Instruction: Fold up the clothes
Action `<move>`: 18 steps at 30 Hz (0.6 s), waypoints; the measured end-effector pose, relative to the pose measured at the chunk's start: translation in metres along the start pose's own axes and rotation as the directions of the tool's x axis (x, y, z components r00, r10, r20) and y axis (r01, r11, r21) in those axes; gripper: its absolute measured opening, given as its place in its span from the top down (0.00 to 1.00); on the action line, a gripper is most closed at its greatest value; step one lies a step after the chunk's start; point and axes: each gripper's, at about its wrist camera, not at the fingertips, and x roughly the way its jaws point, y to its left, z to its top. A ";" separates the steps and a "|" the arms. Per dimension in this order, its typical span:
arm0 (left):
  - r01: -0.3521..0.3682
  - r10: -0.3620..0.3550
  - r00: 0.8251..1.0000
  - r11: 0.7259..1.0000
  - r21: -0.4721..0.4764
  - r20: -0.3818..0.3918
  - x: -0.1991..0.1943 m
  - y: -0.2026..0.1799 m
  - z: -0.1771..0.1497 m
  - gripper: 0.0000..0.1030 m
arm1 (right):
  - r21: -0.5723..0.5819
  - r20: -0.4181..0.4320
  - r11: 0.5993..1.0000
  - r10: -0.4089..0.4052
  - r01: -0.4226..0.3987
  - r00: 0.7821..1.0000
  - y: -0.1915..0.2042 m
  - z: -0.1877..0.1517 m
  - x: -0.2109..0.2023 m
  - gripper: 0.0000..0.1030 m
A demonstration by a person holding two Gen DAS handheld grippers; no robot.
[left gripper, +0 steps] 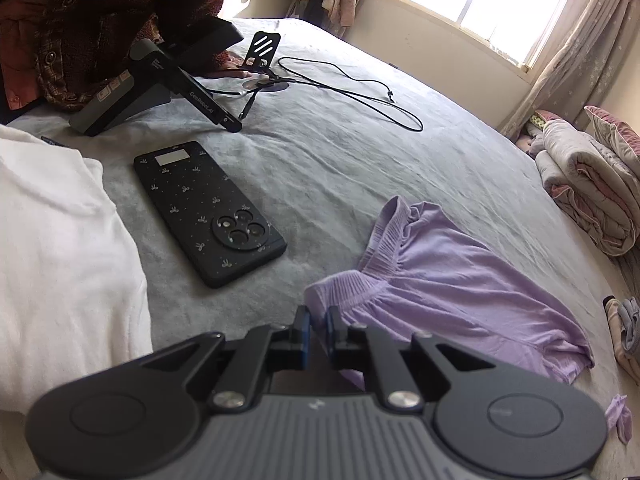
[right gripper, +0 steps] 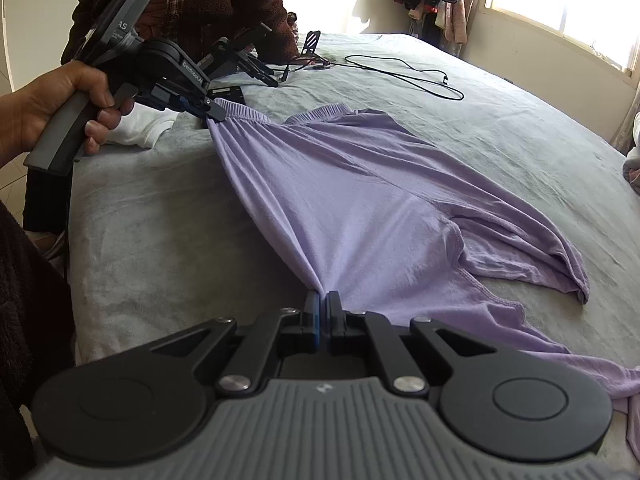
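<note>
While the lilac shorts (right gripper: 360, 184) lie spread across the grey bed (right gripper: 500, 128), the left tongs (right gripper: 212, 114) pinch the elastic waistband at its near corner, gripped by a hand (right gripper: 60, 108). The right tongs (right gripper: 323, 304) are pressed together on the fabric's side edge, pulling it taut. A black phone (left gripper: 208, 212) lies beside a white garment (left gripper: 60, 240).

Open bed (left gripper: 360, 160) is left beyond the phone (left gripper: 210, 212); the far side is cluttered by a cable (left gripper: 360, 92) and stand (left gripper: 262, 50).
</note>
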 end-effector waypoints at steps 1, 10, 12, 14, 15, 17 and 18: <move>-0.002 0.002 1.000 1.000 0.006 -0.024 0.003 0.001 -0.001 0.92 | 0.009 -0.006 1.000 0.002 -0.002 1.000 -0.001 0.000 0.001 0.96; 0.014 -0.015 0.998 1.000 -0.016 -0.065 0.007 0.007 -0.001 0.80 | 0.090 -0.057 0.996 0.027 -0.022 0.998 -0.010 -0.005 0.013 0.85; 0.015 -0.016 0.999 1.000 -0.027 -0.039 0.003 0.008 0.002 0.75 | 0.108 -0.068 0.994 0.033 -0.025 0.997 -0.012 -0.006 0.016 0.85; 0.027 -0.028 1.000 0.999 -0.034 -0.011 -0.002 0.008 0.005 0.71 | 0.141 -0.061 0.990 0.038 -0.029 0.997 -0.017 -0.005 0.014 0.85; 0.033 -0.033 0.999 0.999 -0.036 0.000 -0.004 0.008 0.007 0.69 | 0.160 -0.054 0.987 0.037 -0.028 0.998 -0.021 -0.004 0.013 0.84; 0.041 -0.041 0.999 0.999 -0.033 0.014 -0.004 0.005 0.009 0.66 | 0.195 -0.041 0.981 0.028 -0.019 0.999 -0.028 -0.003 0.011 0.77; 0.041 -0.040 0.999 0.999 -0.032 0.021 -0.004 0.004 0.010 0.63 | 0.212 -0.033 0.977 0.020 -0.013 0.999 -0.031 -0.003 0.010 0.66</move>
